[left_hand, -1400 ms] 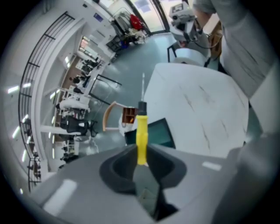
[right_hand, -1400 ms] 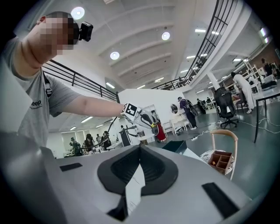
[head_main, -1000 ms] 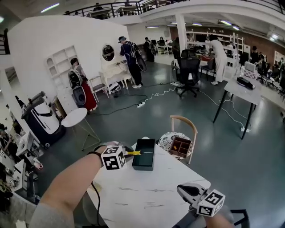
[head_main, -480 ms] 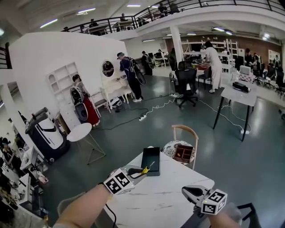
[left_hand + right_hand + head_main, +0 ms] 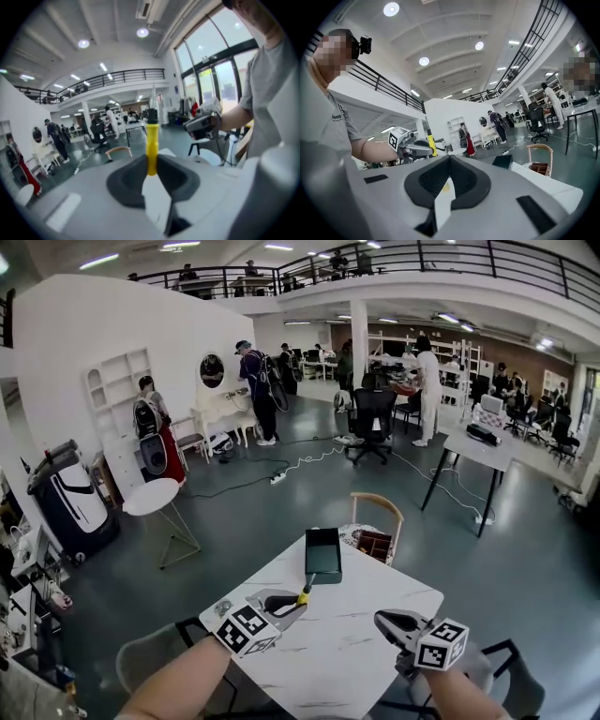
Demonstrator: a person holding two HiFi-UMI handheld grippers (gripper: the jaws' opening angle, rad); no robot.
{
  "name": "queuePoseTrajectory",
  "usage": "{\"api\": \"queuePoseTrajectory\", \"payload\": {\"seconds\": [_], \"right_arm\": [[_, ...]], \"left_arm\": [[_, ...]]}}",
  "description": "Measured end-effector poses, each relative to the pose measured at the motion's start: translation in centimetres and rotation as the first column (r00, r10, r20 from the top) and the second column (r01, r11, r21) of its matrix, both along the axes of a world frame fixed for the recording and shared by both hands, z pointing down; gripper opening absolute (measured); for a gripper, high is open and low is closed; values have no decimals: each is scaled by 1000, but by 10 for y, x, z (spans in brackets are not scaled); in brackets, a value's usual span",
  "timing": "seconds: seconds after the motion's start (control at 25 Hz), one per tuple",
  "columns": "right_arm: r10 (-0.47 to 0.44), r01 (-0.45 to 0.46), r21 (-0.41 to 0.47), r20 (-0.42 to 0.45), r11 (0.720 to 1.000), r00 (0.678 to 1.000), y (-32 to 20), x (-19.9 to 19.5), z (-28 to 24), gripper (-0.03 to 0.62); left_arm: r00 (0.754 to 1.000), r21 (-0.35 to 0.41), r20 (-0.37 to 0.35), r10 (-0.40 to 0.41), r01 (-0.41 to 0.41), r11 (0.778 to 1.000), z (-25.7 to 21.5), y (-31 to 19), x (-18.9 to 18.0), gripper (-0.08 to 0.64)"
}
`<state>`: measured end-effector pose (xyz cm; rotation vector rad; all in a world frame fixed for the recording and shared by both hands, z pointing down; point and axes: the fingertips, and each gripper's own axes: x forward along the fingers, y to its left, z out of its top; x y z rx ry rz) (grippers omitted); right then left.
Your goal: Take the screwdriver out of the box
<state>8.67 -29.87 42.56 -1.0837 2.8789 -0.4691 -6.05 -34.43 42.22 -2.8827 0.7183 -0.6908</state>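
Note:
My left gripper (image 5: 296, 602) is shut on a yellow-handled screwdriver (image 5: 305, 593) and holds it above the white table (image 5: 375, 592), short of the dark open box (image 5: 323, 554). In the left gripper view the yellow handle (image 5: 151, 144) stands upright between the pads, its black end on top. The box stands near the table's far edge, and nothing shows inside it. My right gripper (image 5: 382, 619) hovers over the table's near right, its jaws together on nothing (image 5: 450, 158). The right gripper view shows the left gripper (image 5: 419, 147), the screwdriver (image 5: 431, 142) and the box (image 5: 502, 161).
A wooden-backed chair (image 5: 375, 517) behind the table carries a small brown compartment tray (image 5: 375, 546). A round white side table (image 5: 151, 497) stands to the left. People, office chairs and desks are far across the hall. A cable (image 5: 300, 461) runs over the floor.
My left gripper drew the screwdriver back from the box toward me and rolled, so the tool now tilts upward. The right gripper shifted slightly left and up.

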Motion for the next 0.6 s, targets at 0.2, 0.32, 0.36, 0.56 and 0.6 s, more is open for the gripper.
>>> {"api": "queuePoseTrajectory", "payload": {"seconds": [0.2,0.32,0.36,0.56,0.6], "right_arm": [[16,-15,18,-31,1000,999,27,-41,-26,8],[30,-28,50,-44,998,999,40,-61,-46,8],[33,-30,62,-48,998,998,43,-66,-53,8],[37,-32,100,-55,994,998,60,-87,-80,8],[39,-34,102,-51,994,998,65,-90,-84,8]], "left_arm": [[998,41,-59,3,-1,999,-35,28,-43,67],[995,79,-97,7,1,997,-62,48,-67,67],[994,91,-110,5,5,996,-70,54,-74,67],[985,126,-173,-3,26,992,-102,81,-104,67],[983,128,-184,-3,27,991,-106,88,-108,67]]}}
